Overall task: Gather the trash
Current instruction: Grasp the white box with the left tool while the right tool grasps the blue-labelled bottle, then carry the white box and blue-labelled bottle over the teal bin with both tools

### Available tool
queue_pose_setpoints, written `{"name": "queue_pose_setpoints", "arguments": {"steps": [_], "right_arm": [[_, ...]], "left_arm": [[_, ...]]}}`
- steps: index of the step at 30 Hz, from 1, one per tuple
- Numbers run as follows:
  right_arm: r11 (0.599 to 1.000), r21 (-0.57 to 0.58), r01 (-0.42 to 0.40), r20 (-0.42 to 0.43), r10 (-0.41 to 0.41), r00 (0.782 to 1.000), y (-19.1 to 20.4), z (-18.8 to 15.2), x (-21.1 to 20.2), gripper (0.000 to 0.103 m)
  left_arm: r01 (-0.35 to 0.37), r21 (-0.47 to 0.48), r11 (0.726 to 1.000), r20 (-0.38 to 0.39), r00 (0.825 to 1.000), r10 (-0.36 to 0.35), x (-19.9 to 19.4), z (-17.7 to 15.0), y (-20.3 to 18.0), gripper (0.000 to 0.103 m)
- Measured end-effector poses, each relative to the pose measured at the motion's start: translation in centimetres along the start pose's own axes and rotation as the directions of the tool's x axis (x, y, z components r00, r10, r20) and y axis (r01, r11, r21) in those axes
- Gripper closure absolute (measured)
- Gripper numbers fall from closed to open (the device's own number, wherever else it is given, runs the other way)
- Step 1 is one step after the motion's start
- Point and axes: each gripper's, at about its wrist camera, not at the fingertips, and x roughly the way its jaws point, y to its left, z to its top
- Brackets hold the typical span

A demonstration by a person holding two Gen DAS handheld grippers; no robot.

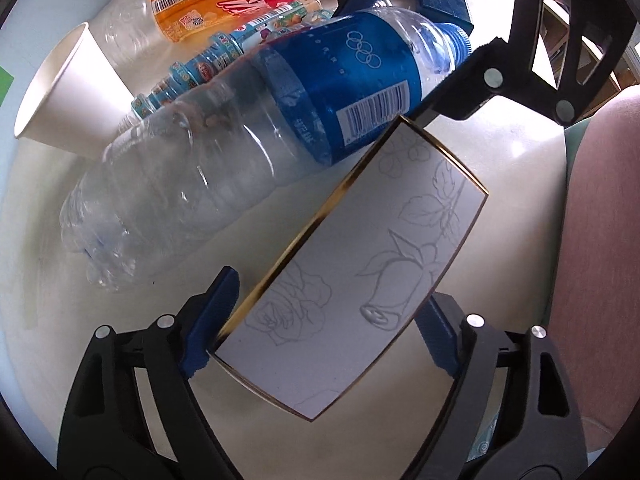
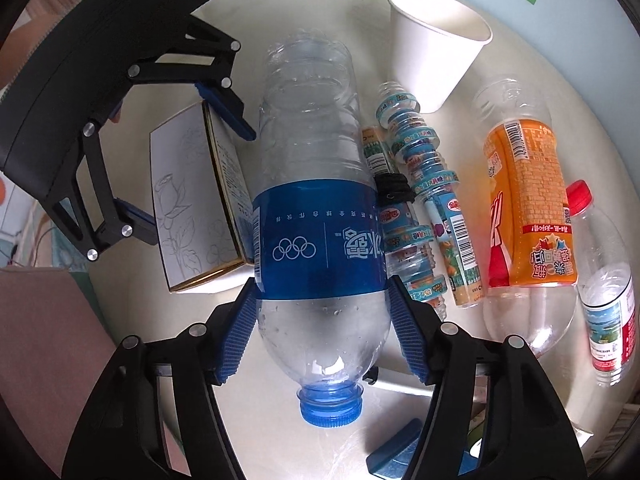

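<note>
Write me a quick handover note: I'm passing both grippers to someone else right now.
Left gripper: shut on the white flower-sketch box.
Right gripper: shut on the blue-label water bottle, near its neck.
On the table: paper cup, orange-label bottle, red-cap bottle, string of small bottles.
Done: two items gripped. Left: bin them, then collect the rest.
</note>
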Motion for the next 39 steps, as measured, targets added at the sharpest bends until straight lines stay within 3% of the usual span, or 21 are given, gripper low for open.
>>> {"name": "queue_pose_setpoints", "arguments": {"steps": [3, 14, 21, 26, 32, 35, 39], "right_arm": [[0.999, 0.041, -0.016, 0.005, 0.015, 1.000, -0.6, 0.7, -0.3, 0.040], [0.993, 0.103, -0.060, 0.084, 0.051, 0.995, -4.1, 0.0, -4.1, 0.040], [0.993, 0.100, -0.061, 0.150, 0.045, 0.988, -3.8, -2.8, -6.8, 0.040], [0.991, 0.090, -0.098, 0.182, 0.081, 0.980, -3.4, -4.1, -7.2, 0.040], [0.983, 0.059, -0.175, 0.201, 0.160, 0.967, -2.9, -3.9, -8.2, 0.040], [0.976, 0.022, -0.216, 0.202, 0.208, 0.957, -2.2, -3.5, -9.2, 0.040], [0.956, -0.079, -0.281, 0.192, 0.292, 0.937, -0.6, -2.7, -9.7, 0.040]], "left_arm": [[0.017, -0.029, 0.999, 0.017, 1.000, -0.016, -0.2, -0.8, 0.0, 0.031], [-0.052, -0.110, 0.993, 0.045, 0.997, 0.057, -2.3, -3.4, -0.3, 0.054], [-0.113, -0.190, 0.975, 0.069, 0.989, 0.128, -3.7, -5.4, -0.1, 0.056], [-0.161, -0.263, 0.951, 0.067, 0.981, 0.185, -4.2, -5.6, -2.6, 0.056], [-0.192, -0.421, 0.886, 0.057, 0.970, 0.237, -6.8, -6.2, -1.2, 0.056], [-0.198, -0.525, 0.828, 0.041, 0.965, 0.257, -8.4, -8.1, -1.7, 0.056], [-0.225, -0.657, 0.719, -0.002, 0.955, 0.297, -10.6, -11.6, -4.6, 0.056]]}}
